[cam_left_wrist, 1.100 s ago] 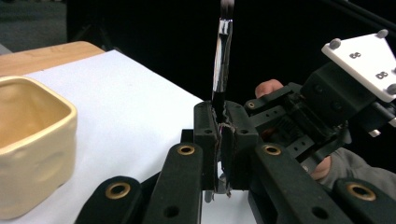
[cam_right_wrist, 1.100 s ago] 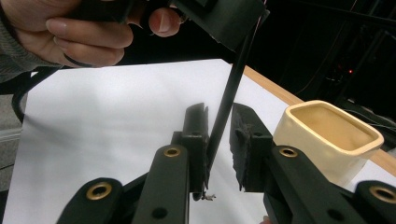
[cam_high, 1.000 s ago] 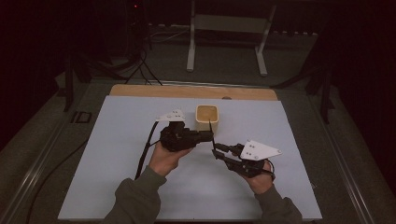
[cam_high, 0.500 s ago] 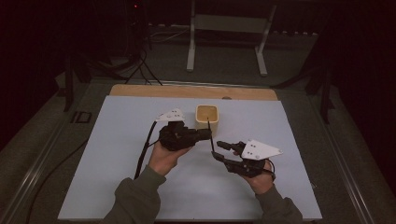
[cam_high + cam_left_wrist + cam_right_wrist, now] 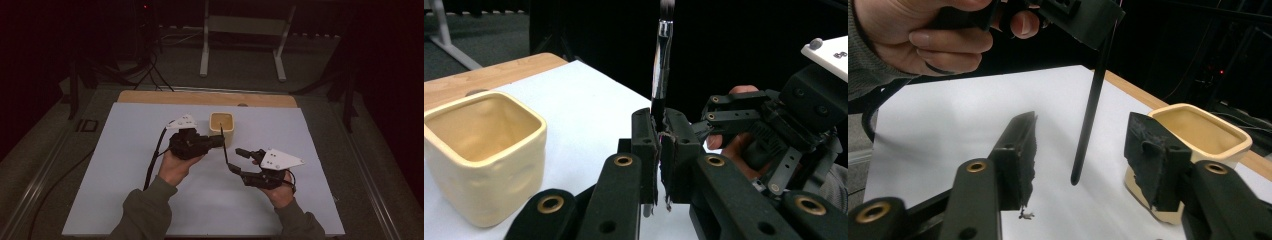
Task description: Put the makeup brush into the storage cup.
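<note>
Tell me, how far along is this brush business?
Done: the left gripper is clamped on the thin black paintbrush. In hand: the right gripper, jaws just opening, stands apart around the handle without touching. Left: the square cream ceramic cup looks empty, so probably the brush goes in.

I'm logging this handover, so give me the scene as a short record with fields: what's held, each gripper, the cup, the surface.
held thing: thin black brush
left gripper: shut on the brush, holding it upright
right gripper: jaws just opening, pads clear of the brush handle between them
cup: cream, square, upright beside the left gripper
surface: white sheet over a wooden table
</note>
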Demonstrator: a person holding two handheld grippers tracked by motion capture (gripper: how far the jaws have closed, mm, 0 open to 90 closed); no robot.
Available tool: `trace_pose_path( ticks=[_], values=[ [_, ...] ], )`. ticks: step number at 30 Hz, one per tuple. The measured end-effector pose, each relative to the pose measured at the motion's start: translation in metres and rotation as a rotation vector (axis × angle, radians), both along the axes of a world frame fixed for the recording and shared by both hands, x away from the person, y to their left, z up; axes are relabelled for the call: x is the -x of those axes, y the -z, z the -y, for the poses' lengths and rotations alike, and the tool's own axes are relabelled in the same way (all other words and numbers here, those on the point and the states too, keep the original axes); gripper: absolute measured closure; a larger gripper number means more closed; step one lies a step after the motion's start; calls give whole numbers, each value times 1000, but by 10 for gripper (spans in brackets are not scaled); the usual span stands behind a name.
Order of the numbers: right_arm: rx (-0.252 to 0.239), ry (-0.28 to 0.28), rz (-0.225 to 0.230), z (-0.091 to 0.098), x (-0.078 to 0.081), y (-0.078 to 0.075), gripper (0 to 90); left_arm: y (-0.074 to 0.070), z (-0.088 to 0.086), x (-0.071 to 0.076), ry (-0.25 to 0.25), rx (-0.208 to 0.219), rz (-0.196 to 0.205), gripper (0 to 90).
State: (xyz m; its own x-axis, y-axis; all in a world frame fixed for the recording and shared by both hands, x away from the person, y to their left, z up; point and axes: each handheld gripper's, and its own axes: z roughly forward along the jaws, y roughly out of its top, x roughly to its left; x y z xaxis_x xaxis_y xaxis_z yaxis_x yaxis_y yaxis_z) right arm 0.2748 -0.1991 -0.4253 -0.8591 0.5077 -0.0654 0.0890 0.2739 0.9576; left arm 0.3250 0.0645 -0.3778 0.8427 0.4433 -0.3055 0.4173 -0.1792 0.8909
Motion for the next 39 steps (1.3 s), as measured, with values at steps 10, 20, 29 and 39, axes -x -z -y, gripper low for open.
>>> trace_pose_path(
  ticks=[10,20,29,39],
  values=[
    [-1,25,-1,-1,0,-1,227,-2,-2,-3,-26,-7,15,865],
    [1,40,-28,2,0,2,140,-6,-1,-7,-54,-21,43,865],
    [16,37,-61,6,1,6,125,-9,1,-10,-72,-17,57,865],
    [24,49,-88,15,3,12,112,-9,2,-13,-90,-18,73,865]
  ],
)
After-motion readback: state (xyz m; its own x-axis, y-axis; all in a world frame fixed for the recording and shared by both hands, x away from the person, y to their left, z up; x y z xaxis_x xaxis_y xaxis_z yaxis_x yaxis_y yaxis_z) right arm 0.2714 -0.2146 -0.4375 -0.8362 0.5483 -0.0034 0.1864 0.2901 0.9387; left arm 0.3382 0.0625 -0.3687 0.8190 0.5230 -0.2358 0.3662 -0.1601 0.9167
